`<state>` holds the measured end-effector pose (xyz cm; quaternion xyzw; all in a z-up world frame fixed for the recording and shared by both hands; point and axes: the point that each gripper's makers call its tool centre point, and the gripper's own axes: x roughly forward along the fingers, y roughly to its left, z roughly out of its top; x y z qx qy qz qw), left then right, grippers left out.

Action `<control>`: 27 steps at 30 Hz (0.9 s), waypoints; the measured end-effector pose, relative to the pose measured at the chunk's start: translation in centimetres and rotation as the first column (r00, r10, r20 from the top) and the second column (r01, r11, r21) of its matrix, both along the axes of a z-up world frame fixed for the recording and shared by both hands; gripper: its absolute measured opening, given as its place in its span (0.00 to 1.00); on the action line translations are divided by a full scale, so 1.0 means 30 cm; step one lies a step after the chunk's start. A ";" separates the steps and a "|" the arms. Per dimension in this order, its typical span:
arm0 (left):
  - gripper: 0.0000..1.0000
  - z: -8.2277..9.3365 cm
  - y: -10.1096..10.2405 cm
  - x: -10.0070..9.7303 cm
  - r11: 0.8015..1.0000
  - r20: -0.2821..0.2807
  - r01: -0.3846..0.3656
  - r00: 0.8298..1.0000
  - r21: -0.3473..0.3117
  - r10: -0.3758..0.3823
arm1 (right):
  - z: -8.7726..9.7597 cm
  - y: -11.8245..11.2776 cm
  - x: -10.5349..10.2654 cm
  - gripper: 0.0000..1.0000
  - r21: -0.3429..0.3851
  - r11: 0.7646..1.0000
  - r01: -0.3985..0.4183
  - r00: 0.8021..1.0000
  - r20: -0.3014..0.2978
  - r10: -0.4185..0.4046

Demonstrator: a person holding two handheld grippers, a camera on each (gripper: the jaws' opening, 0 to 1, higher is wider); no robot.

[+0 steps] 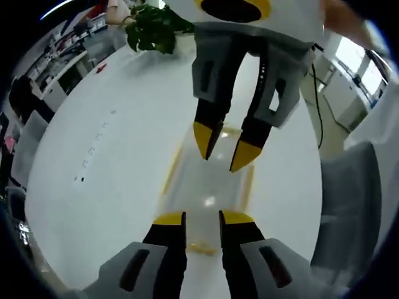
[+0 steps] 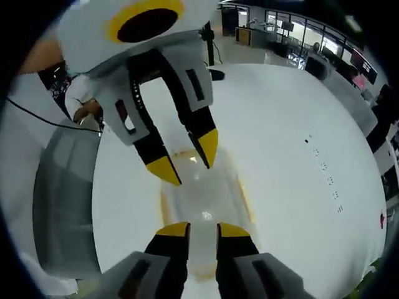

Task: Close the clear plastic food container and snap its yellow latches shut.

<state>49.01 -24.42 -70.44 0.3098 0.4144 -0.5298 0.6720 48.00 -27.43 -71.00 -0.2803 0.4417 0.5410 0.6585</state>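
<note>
A clear plastic food container [image 1: 209, 196] with yellow trim lies on the white table [image 1: 93, 162], its lid down. In the left gripper view, my left gripper [image 1: 202, 219] hovers over the container's near end, jaws slightly apart with nothing between them. The right gripper [image 1: 224, 156] reaches in from the top over the far end, yellow-tipped jaws parted. From the right gripper view, my right gripper [image 2: 202, 230] stands open above the container [image 2: 202, 190]. The left gripper [image 2: 187, 161] faces it from above. Whether the yellow latches are snapped I cannot tell.
A green potted plant [image 1: 153, 28] stands at the table's far edge. Grey chairs [image 1: 349, 205] [image 2: 62, 199] sit beside the table. A person's sleeve and hand [image 2: 81, 99] show at the left. Office desks line the background.
</note>
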 end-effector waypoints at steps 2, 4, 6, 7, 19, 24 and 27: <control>0.19 -0.006 -0.014 -0.006 1.000 -0.001 0.007 1.000 -0.003 -0.007 | -0.003 0.009 -0.006 0.14 0.002 1.000 -0.012 1.000 -0.002 0.012; 0.19 -0.009 -0.025 -0.010 1.000 -0.004 0.010 1.000 -0.006 -0.010 | -0.004 0.017 -0.007 0.13 0.007 1.000 -0.016 1.000 -0.002 0.016; 0.19 -0.008 -0.032 -0.013 1.000 -0.005 0.011 1.000 -0.012 -0.012 | -0.004 0.021 -0.007 0.13 0.010 1.000 -0.016 1.000 -0.002 0.016; 0.19 -0.009 -0.034 -0.012 1.000 -0.004 0.013 1.000 -0.013 -0.013 | -0.004 0.022 -0.007 0.13 0.011 1.000 -0.016 1.000 -0.001 0.016; 0.19 -0.018 -0.050 -0.020 0.999 -0.011 0.006 1.000 -0.031 -0.006 | -0.010 0.015 0.034 0.14 0.024 1.000 0.017 1.000 0.008 -0.018; 0.18 -0.026 -0.060 -0.023 0.998 -0.018 -0.016 1.000 -0.055 0.015 | -0.011 0.024 0.052 0.13 0.028 0.999 0.024 1.000 0.009 -0.024; 0.19 -0.038 -0.063 -0.033 0.998 -0.022 -0.017 1.000 -0.056 0.015 | -0.017 0.020 0.067 0.14 0.022 0.999 0.026 0.999 0.017 -0.027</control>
